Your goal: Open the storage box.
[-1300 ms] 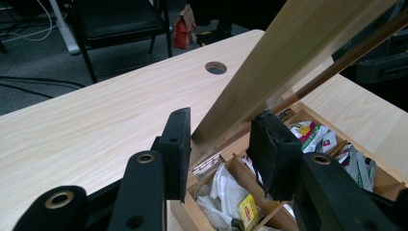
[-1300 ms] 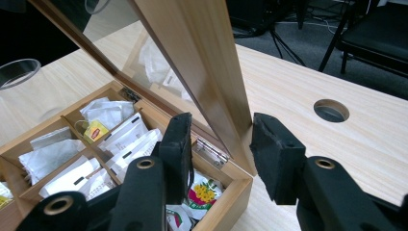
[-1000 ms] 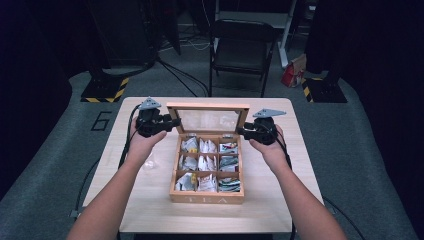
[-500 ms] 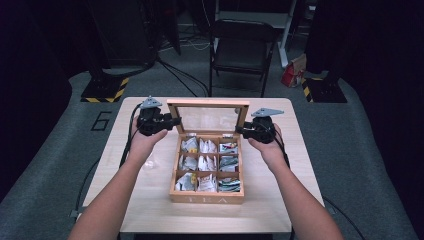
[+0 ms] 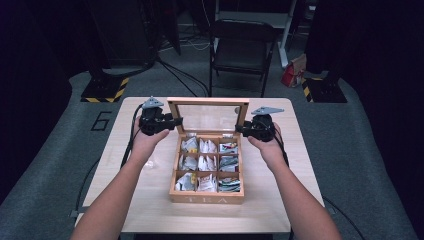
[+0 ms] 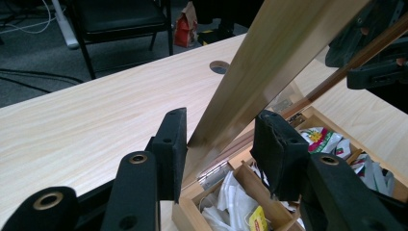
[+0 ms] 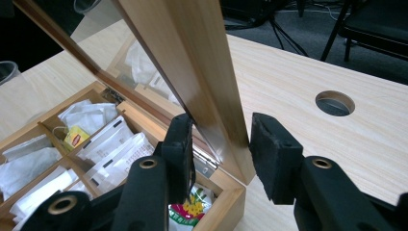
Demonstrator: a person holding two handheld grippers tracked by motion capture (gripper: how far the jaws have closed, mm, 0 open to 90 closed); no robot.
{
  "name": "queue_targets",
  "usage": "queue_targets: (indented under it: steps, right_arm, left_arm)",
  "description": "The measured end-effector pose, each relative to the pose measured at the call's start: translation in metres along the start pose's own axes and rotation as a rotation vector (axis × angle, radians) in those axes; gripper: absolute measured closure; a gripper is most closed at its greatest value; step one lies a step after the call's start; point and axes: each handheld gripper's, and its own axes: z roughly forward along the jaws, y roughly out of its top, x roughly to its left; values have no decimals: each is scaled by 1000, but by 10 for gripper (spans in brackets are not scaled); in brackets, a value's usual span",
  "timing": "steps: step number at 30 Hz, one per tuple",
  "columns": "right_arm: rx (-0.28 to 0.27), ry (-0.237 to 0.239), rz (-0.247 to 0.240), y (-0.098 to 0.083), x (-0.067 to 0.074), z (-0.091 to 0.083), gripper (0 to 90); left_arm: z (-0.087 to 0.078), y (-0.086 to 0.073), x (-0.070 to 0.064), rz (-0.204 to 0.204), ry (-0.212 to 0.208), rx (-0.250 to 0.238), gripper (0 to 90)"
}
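High view: wooden tea box (image 5: 207,195) sits mid-table (image 5: 150,210), its glass lid (image 5: 208,116) raised upright at the back. Left gripper (image 5: 176,122) is at the lid's left edge, right gripper (image 5: 238,129) at its right edge. Nine compartments hold tea bags (image 5: 206,165). A chair (image 5: 242,50) stands behind the table.

Left gripper view: the lid frame (image 6: 269,72) runs up between the two black jaws. Left jaw touches the frame's edge; right jaw stands clear of it with a gap, so it's released, not clamping. The jaws have just been opening a little, lid still between them. Box (image 6: 240,192) with tea bags (image 6: 226,202) just below. Right gripper (image 6: 380,72) shows at the lid's far edge.

Right gripper view: lid frame (image 7: 192,72) sits between the jaws. Left jaw lies against the frame's inner side, right jaw has a small gap beside the outer side; cannot tell if it truly pinches. Box corner (image 7: 231,199) directly beneath, tea bags (image 7: 110,144) at left, table hole (image 7: 335,102) well apart on the right.
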Motion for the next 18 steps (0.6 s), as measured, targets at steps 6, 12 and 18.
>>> queue_targets:
  steps: [6, 12, 18]
  right_arm:
    - [-6, -7, 14, 1, -1, 3, 600]
    - [-8, -8, 11, 2, -2, 4, 598]
    - [-8, 7, 33, 1, -4, 7, 589]
  left_arm:
    - [5, -2, 3, 9, 9, 6, 584]
    - [9, -3, 5, 9, 19, 23, 600]
    - [12, -5, 8, 5, 13, 38, 608]
